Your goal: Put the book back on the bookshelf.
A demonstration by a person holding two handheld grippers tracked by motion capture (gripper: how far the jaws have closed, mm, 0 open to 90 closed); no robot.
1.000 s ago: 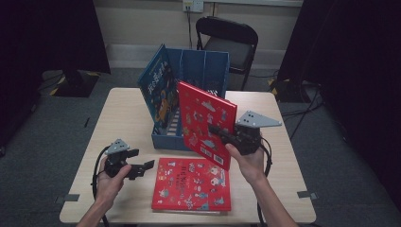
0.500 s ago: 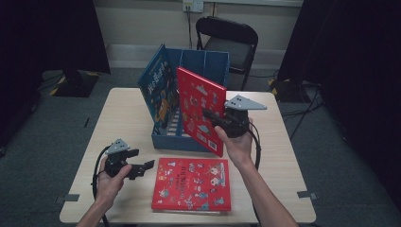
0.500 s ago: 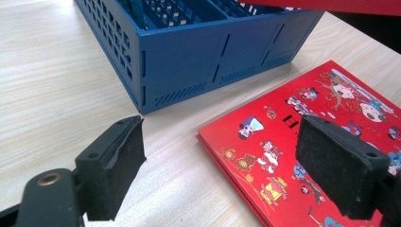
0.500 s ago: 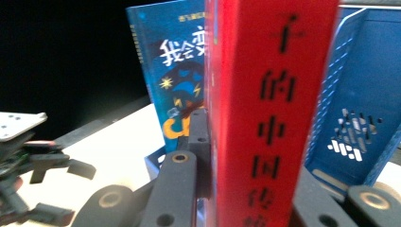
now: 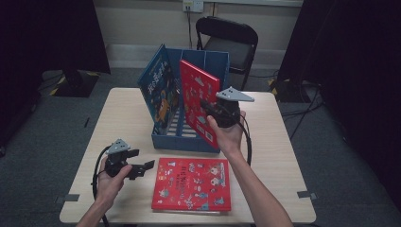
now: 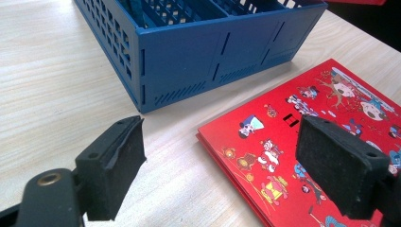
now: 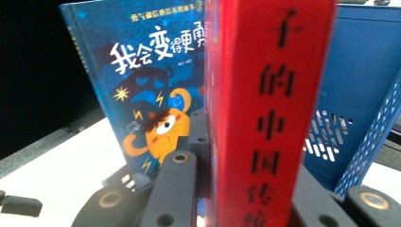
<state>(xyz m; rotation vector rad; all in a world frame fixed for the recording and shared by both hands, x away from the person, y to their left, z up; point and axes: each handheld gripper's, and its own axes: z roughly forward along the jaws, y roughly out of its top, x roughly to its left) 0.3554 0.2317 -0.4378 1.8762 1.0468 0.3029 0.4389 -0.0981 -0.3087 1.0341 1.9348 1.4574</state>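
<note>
Red book held upright over the blue rack

Right tongs (image 5: pixel 210 108) clamp the red book (image 5: pixel 198 101), long axis 11-to-5 o'clock, above the blue rack (image 5: pixel 189 137); left tongs (image 5: pixel 142 165) apart.

Light falls from overhead onto the table (image 5: pixel 123 118), bright at centre; the frame's upper corners and right edge sink into darkness. Shadows are soft. In the right gripper view the red book (image 7: pixel 269 109) at centre is blurred, its lettering smeared.
</note>
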